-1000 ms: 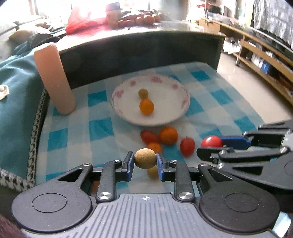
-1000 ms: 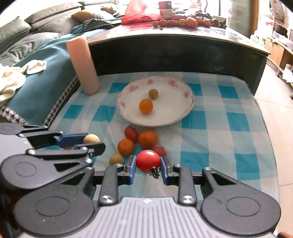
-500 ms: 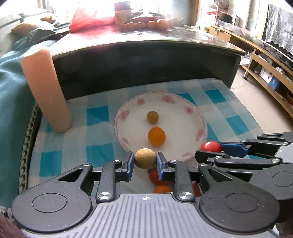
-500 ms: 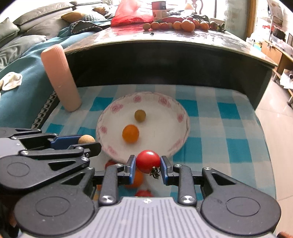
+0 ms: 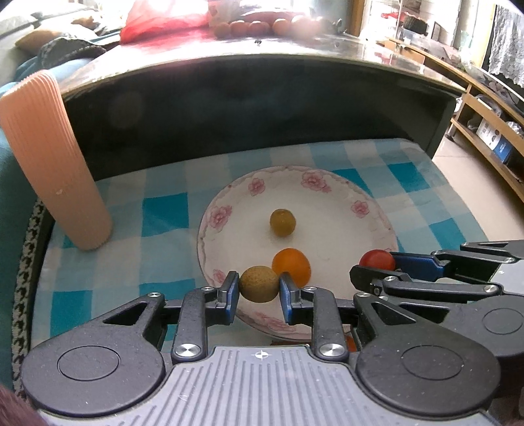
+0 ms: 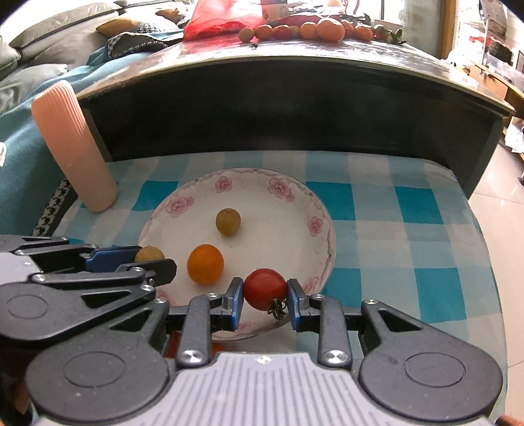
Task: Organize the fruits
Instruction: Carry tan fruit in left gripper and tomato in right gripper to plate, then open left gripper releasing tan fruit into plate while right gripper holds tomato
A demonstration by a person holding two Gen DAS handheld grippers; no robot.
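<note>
My left gripper (image 5: 258, 288) is shut on a tan round fruit (image 5: 258, 283), held over the near left rim of the white flowered plate (image 5: 344, 193). My right gripper (image 6: 264, 295) is shut on a red tomato (image 6: 264, 287) with a green stem, over the plate's near right rim (image 6: 324, 259). On the plate lie an orange fruit (image 6: 205, 264) and a small olive-brown fruit (image 6: 228, 221). Each gripper shows in the other's view: the right gripper (image 5: 376, 265) and the left gripper (image 6: 150, 257). Bits of orange and red fruit (image 5: 349, 342) peek out under the grippers.
A ribbed pink cylinder (image 5: 52, 160) leans at the cloth's left edge. The blue checked cloth (image 6: 393, 229) covers a low surface. Behind it rises a dark table edge (image 6: 288, 98) with several fruits (image 6: 314, 29) and a red bag (image 6: 222, 19) on top. Teal sofa fabric (image 6: 19, 147) lies left.
Both grippers have moved forward with their fruits, from over the loose fruits on the cloth to over the plate's near rim. The plate now looms larger.
</note>
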